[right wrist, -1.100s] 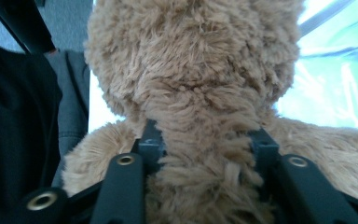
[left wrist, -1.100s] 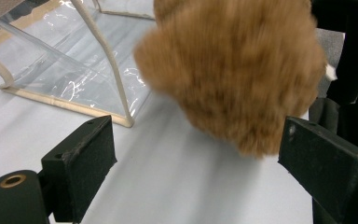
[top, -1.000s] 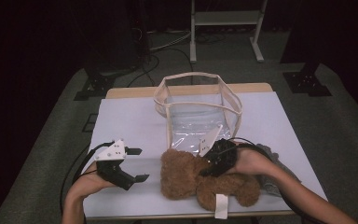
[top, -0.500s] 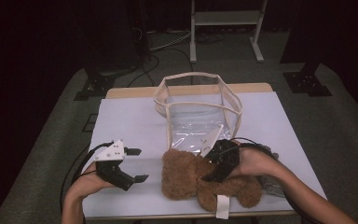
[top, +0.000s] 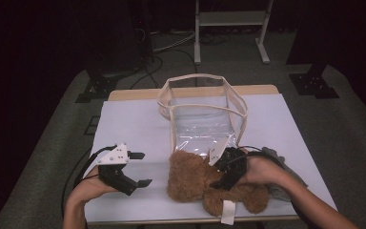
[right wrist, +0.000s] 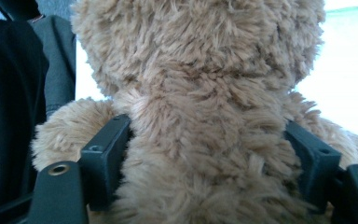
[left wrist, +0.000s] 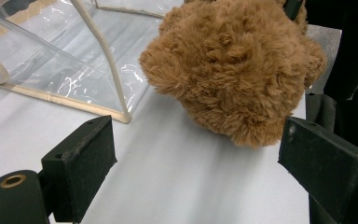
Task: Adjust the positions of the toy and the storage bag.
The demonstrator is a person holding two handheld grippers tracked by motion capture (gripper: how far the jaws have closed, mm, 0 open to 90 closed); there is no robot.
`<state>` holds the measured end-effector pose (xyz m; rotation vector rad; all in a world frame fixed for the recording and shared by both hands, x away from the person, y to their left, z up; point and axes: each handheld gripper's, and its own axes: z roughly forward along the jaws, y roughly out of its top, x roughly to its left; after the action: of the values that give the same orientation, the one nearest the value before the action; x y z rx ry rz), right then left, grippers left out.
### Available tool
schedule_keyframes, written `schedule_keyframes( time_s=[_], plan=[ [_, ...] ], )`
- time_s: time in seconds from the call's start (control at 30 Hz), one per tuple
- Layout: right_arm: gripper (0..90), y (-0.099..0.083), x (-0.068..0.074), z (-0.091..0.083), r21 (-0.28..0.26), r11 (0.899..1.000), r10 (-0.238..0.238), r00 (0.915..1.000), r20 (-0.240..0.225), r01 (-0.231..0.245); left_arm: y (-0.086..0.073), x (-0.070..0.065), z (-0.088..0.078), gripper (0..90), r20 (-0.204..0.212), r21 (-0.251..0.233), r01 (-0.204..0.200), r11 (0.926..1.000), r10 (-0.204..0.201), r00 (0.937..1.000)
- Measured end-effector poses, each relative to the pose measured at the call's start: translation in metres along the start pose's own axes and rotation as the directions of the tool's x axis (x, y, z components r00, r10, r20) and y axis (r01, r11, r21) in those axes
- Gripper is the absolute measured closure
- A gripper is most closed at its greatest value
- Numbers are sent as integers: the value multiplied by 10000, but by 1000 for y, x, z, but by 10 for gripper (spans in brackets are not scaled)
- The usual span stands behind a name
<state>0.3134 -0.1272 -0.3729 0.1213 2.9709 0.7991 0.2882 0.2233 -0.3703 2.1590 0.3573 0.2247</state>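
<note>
A brown teddy bear (top: pixel 190 179) lies on the white table (top: pixel 133 124) near its front edge, with a white tag (top: pixel 228 212) hanging over the edge. My right gripper (top: pixel 224 174) sits over the bear's middle. Its jaws have just been opening and now stand wide on either side of the bear's furry body (right wrist: pixel 205 93), the fur brushing both pads. My left gripper (top: pixel 144 168) stands open to the left of the bear, pointing at its head (left wrist: pixel 233 70), with nothing between its jaws. A clear bag with beige trim (top: pixel 205 124) stands open just behind the bear.
Grey cloth (top: pixel 279 160) lies by the right hand at the table's right side. On the dark floor beyond the table are a white metal stand (top: pixel 231 19) and cables (top: pixel 171 45). The left half of the table is bare white surface.
The right gripper's jaws have spread wider around the bear and the hand has shifted slightly down onto it. The left gripper has stayed where it was.
</note>
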Motion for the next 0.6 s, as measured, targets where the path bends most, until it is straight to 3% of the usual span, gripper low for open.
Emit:
schedule_keyframes(
  time_s=[0.27,0.53,0.6],
  plan=[
    [358,-3,-2,9,-116,9999,-44,9999,129,46,1,-1,1,96,0,-2,-24,10000,24,10000],
    [411,-10,-5,8,-618,9976,329,9995,29,-326,1,-1,2,97,21,33,-27,10000,27,10000],
    [438,-11,-2,8,-675,9977,44,9999,147,-34,2,-1,2,97,11,27,-29,10000,29,10000]
  ],
)
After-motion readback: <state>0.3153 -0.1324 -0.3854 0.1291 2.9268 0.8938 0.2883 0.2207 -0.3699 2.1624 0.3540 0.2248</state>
